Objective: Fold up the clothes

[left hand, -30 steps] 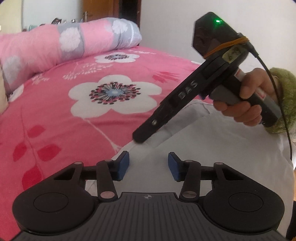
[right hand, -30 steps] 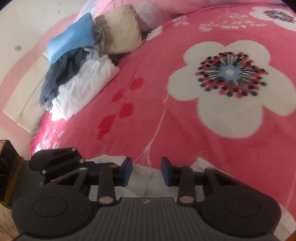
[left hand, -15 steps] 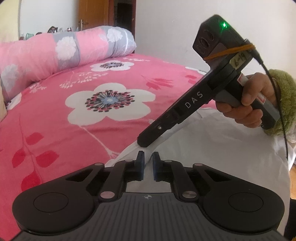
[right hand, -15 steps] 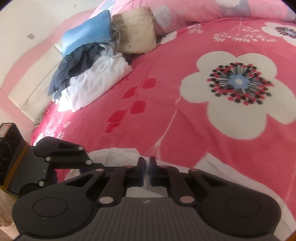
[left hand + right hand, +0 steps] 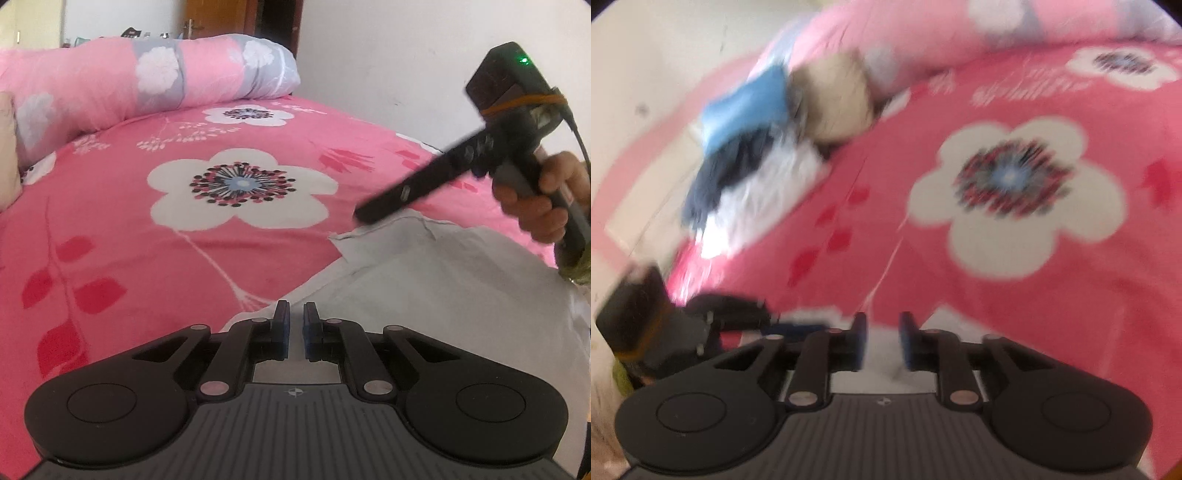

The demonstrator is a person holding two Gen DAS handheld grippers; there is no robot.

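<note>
Pinching the white garment [image 5: 461,295] at the bed's [image 5: 147,240] near edge, your left gripper [image 5: 296,332] sits nearly closed; right gripper [image 5: 882,341] part-open, grip unclear; cloth may slip, skewing the fold.

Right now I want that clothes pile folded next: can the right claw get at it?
Probably yes. The pile lies uncovered across the bedspread, with nothing between it and the right claw, though the blurred view hides details.
</note>
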